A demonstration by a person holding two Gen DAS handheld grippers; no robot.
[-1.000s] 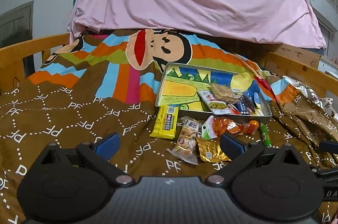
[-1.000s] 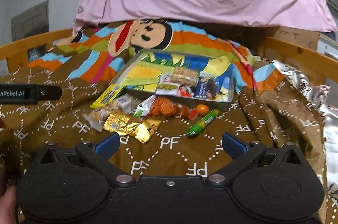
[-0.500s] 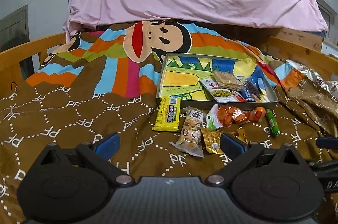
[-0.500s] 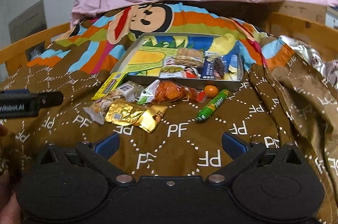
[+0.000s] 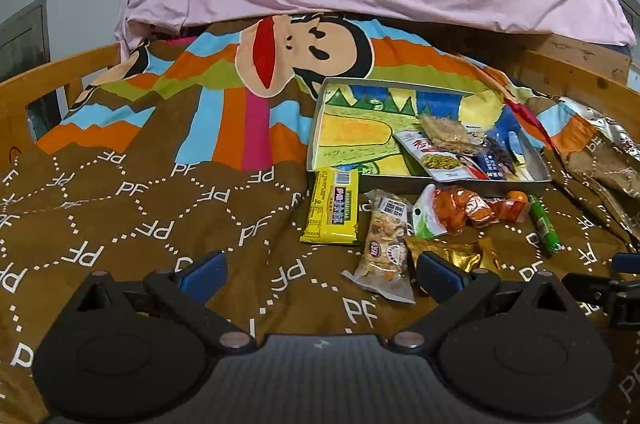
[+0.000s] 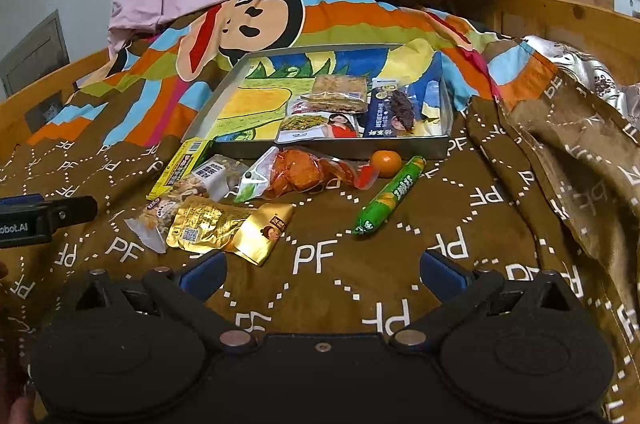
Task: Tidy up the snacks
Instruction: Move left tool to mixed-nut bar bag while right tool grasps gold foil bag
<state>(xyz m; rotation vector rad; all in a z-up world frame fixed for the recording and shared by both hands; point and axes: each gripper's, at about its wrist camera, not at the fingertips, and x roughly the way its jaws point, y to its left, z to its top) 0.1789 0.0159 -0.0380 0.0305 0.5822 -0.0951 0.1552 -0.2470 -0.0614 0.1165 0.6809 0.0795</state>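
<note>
On blanket (image 6: 320, 264), both grippers (image 6: 320, 270) (image 5: 320, 270) spread wide, nr loose snacks (image 6: 224, 224).

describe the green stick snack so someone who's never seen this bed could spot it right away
Find the shallow metal tray with the crayon-style drawing inside, resting on the brown PF-print blanket. On the blanket just in front of the tray's right corner lies the green stick snack, beside a small orange fruit. It is the only long, tube-shaped green wrapper; the neighbours are flat pouches.

The left gripper's fingers (image 5: 452, 274) partly hide the gold packet (image 5: 452, 254).
</note>
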